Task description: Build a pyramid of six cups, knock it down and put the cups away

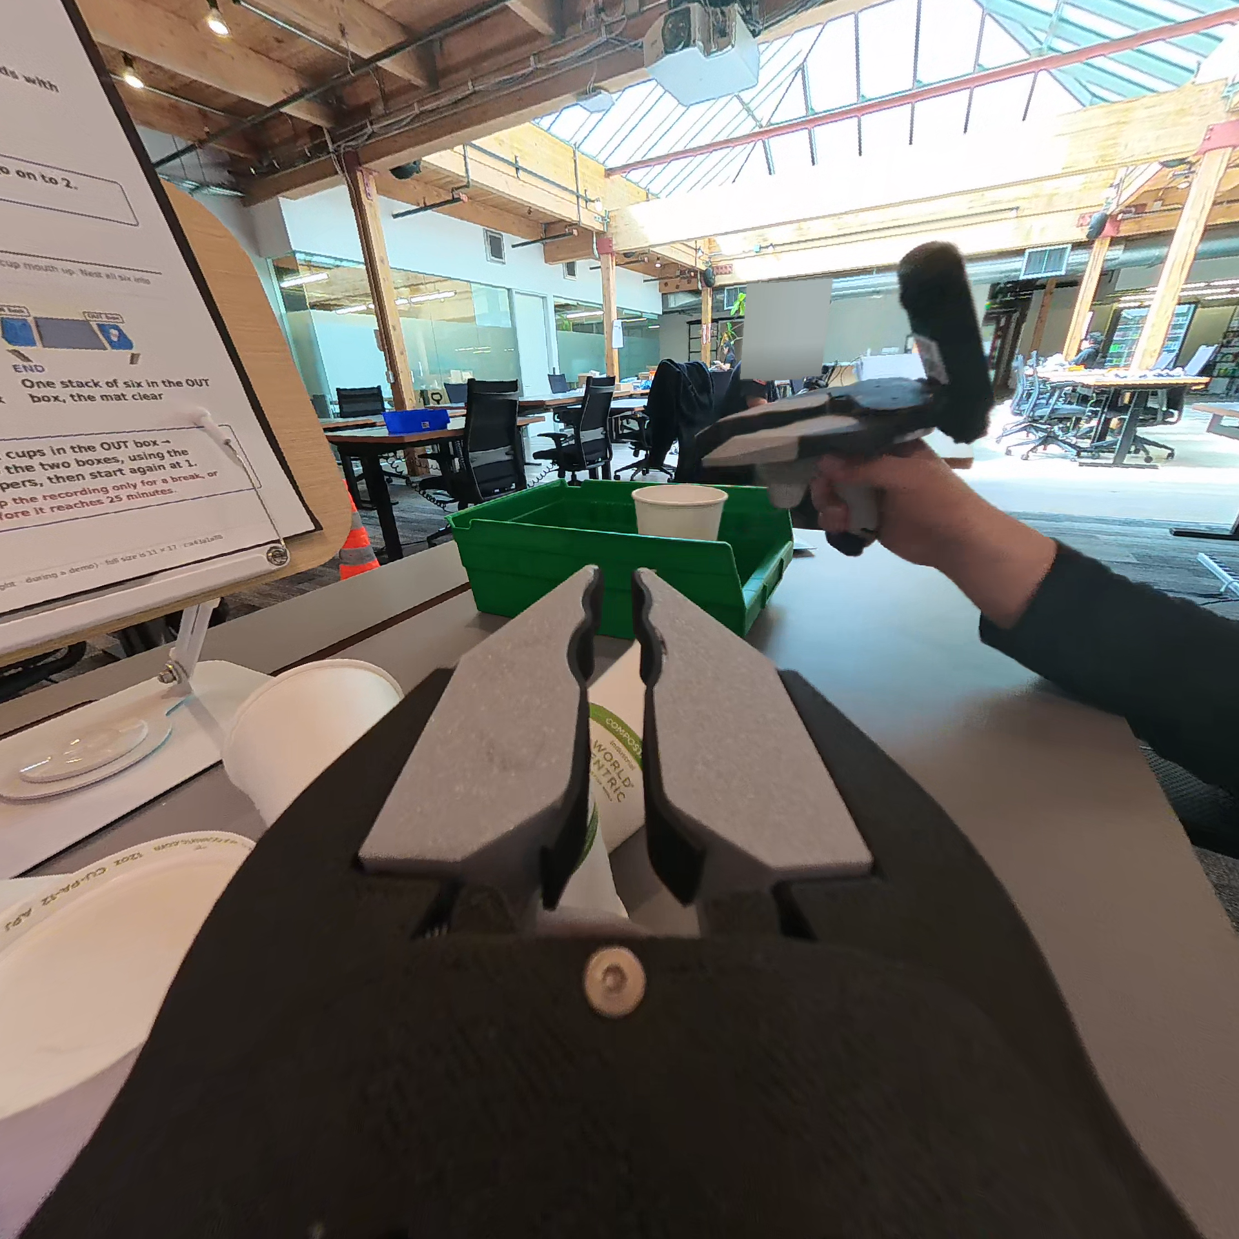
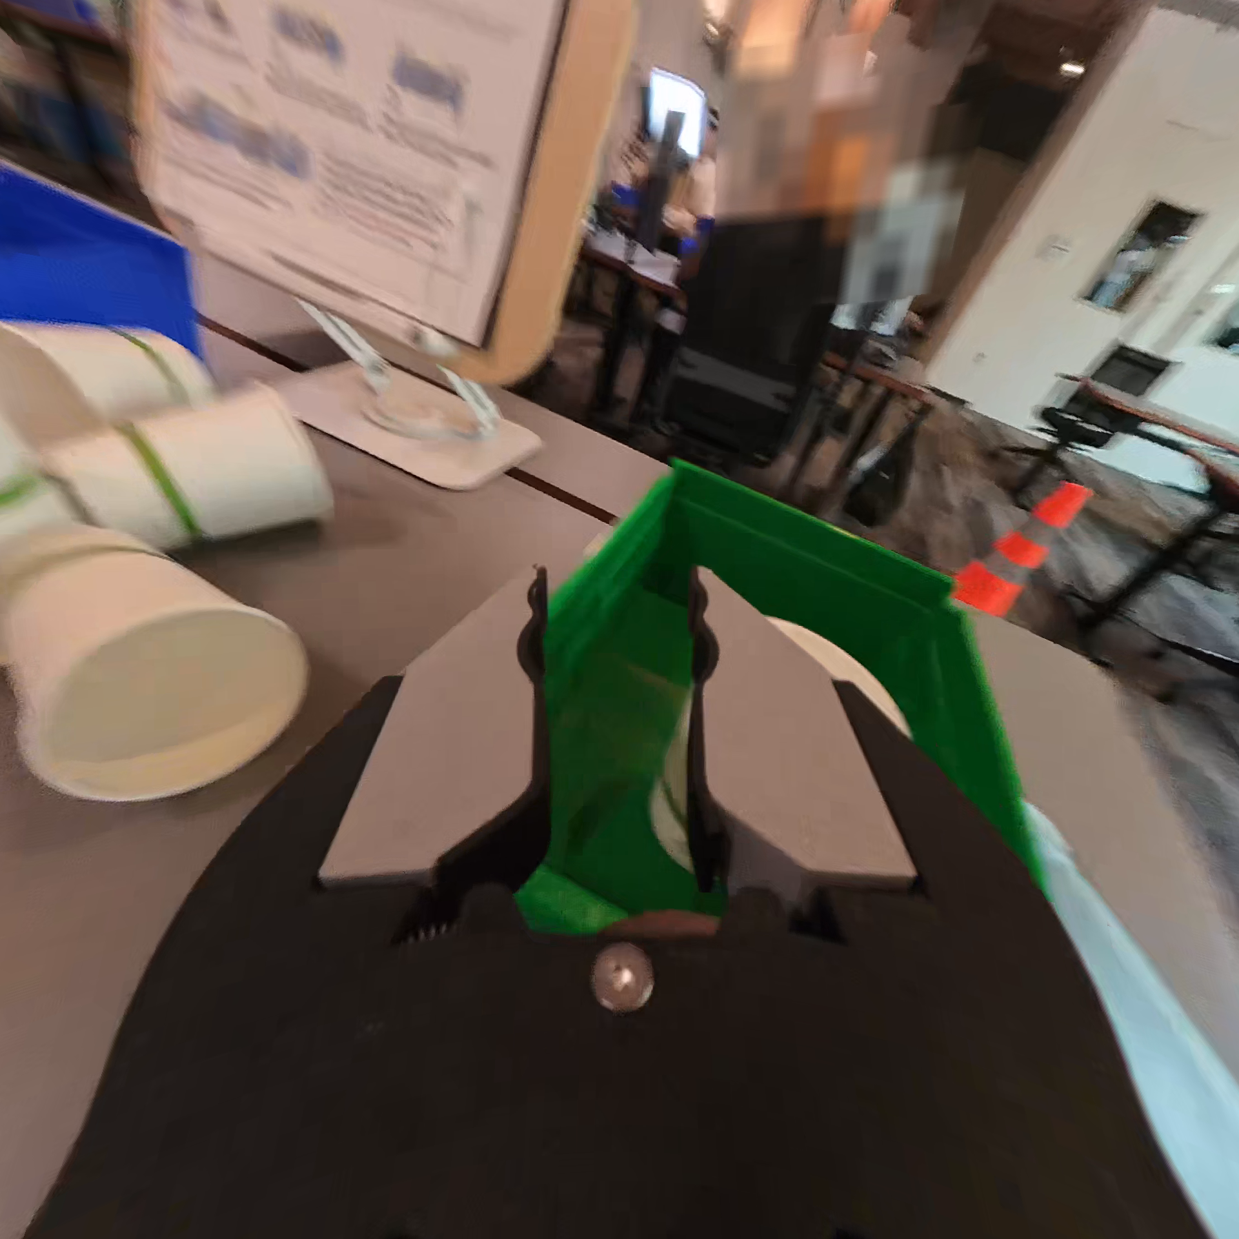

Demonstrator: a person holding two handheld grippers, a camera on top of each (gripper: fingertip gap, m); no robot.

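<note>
My left gripper (image 1: 615, 583) is low over the grey table with its jaws almost together. A white paper cup with a green band (image 1: 613, 757) lies on its side right under them; I cannot tell whether they touch it. Two more white cups lie to the left (image 1: 302, 737) (image 1: 80, 992). A green bin (image 1: 590, 570) stands ahead with one upright cup (image 1: 678, 513) inside. My right gripper (image 1: 711, 456) is held above the bin's right side. In the blurred right wrist view it is open and empty (image 2: 617, 583) over the bin (image 2: 838, 563) and its cup (image 2: 845, 670). Three cups lie at the left (image 2: 154, 670) (image 2: 201, 469) (image 2: 100, 375).
An instruction board (image 1: 100, 302) on a white stand (image 1: 87, 751) is at the back left of the table. A blue bin (image 2: 80, 268) sits behind the fallen cups. An orange cone (image 2: 1019, 556) stands on the floor beyond the table. A person's hand and dark sleeve (image 1: 905, 509) hold the right gripper. There is about 25 centimetres between the tips of the two grippers.
</note>
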